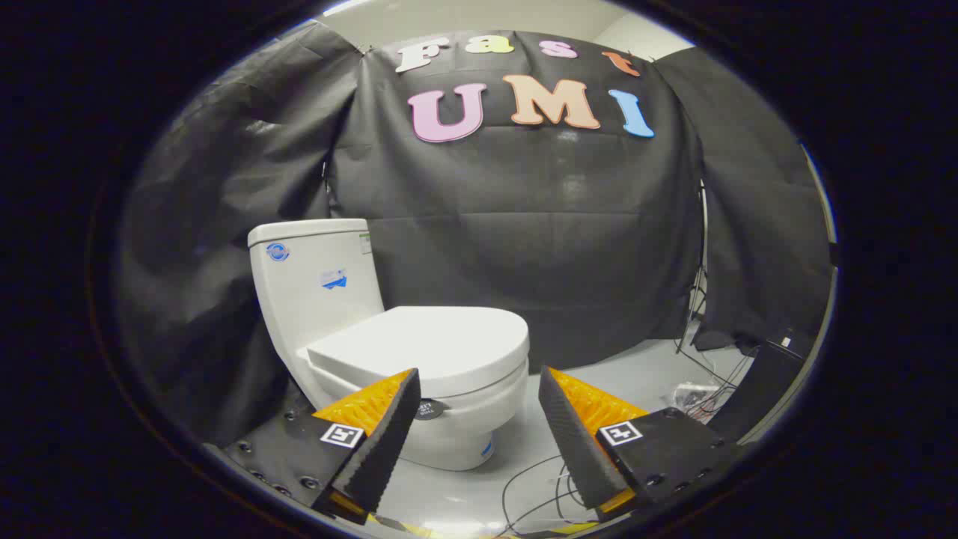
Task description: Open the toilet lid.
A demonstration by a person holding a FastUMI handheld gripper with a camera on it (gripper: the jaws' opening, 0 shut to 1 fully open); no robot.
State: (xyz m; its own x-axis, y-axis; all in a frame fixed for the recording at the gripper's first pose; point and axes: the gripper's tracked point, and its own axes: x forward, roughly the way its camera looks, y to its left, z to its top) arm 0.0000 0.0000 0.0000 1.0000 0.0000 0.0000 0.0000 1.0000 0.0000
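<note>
A white toilet (449, 419) stands on the floor ahead of me, turned so its front faces right. Its lid (426, 340) lies flat and closed over the bowl. The tank (314, 284) rises behind it on the left, with small stickers on its side. My gripper (479, 378) is open, with nothing between its fingers. The left fingertip (404, 389) overlaps the near side of the bowl just below the lid's edge. The right fingertip (550, 389) sits just off the lid's front end, over bare floor.
Black cloth walls close in the booth behind and on both sides of the toilet. Cables (539, 494) lie on the grey floor near the fingers. More cables and a dark box (763, 382) sit at the right, by a thin stand.
</note>
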